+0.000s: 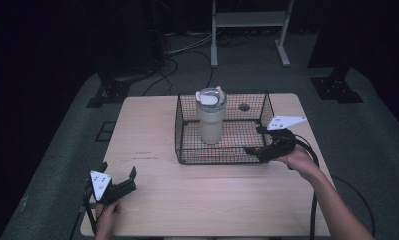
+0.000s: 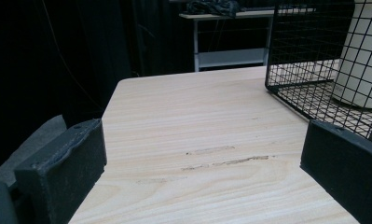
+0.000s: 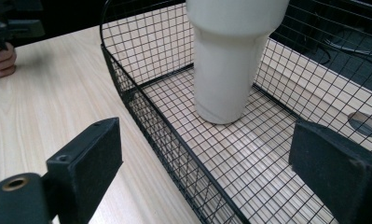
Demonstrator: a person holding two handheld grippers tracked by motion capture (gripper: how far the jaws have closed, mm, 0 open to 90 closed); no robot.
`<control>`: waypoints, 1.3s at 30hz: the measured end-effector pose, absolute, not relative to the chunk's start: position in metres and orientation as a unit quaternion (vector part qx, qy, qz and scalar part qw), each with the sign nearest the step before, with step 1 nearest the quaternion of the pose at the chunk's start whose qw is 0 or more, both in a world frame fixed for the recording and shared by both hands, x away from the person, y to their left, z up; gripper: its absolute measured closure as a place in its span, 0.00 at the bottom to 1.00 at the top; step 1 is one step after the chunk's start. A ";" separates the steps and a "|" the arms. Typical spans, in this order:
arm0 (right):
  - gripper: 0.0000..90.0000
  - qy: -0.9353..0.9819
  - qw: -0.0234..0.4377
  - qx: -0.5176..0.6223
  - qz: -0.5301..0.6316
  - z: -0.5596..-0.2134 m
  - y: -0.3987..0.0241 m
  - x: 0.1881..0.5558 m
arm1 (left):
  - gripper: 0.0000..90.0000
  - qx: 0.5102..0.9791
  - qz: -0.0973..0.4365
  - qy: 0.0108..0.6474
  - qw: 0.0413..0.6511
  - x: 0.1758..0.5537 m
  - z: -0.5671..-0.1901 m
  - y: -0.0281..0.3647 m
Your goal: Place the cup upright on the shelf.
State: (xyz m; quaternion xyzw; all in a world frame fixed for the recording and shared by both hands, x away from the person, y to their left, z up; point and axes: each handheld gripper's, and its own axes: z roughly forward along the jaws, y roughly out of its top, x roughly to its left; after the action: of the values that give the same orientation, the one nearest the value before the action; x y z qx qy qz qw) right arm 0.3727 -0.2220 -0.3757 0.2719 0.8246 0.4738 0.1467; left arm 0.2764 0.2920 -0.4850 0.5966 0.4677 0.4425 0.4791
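Observation:
A cream tumbler (image 1: pixel 210 117) with a clear lid stands upright inside a black wire basket (image 1: pixel 222 161) at the back middle of the wooden table (image 1: pixel 212 200). My right gripper (image 1: pixel 254 140) is open at the basket's front right corner. In the right gripper view its jaws (image 3: pixel 207 144) straddle the basket's wall (image 3: pixel 146 112), one outside and one over the mesh floor, with the tumbler (image 3: pixel 228 60) ahead and untouched. My left gripper (image 1: pixel 119 169) rests open near the table's front left corner, holding nothing. Its own view (image 2: pixel 204 140) looks across bare wood toward the basket (image 2: pixel 305 56) and tumbler (image 2: pixel 363 56).
A round cable hole (image 1: pixel 244 107) sits in the tabletop behind the basket. Beyond the table stand a white metal frame (image 1: pixel 249 20), black stand bases (image 1: pixel 337 87) and loose cables (image 1: pixel 174 60) on the grey floor. The other hand (image 3: pixel 2 58) appears far left in the right gripper view.

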 end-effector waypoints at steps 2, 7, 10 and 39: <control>0.10 0.823 0.143 0.272 0.478 -0.376 -0.222 0.369 | 0.00 0.597 0.442 0.468 0.479 0.276 -0.485 0.292; 0.10 0.824 0.142 0.266 0.480 -0.379 -0.222 0.360 | 0.00 0.597 0.442 0.468 0.479 0.277 -0.485 0.292; 0.10 0.827 0.139 0.261 0.479 -0.381 -0.222 0.355 | 0.00 0.596 0.441 0.469 0.480 0.277 -0.485 0.292; 0.10 0.825 0.124 0.278 0.476 -0.414 -0.244 0.322 | 0.00 0.596 0.441 0.469 0.481 0.277 -0.485 0.292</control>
State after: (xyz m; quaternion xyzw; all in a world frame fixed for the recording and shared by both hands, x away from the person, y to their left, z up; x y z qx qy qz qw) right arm 0.3215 -0.2438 -0.4138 0.2785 0.8248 0.4763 0.1237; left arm 0.2767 0.2920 -0.4850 0.5955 0.4689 0.4410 0.4806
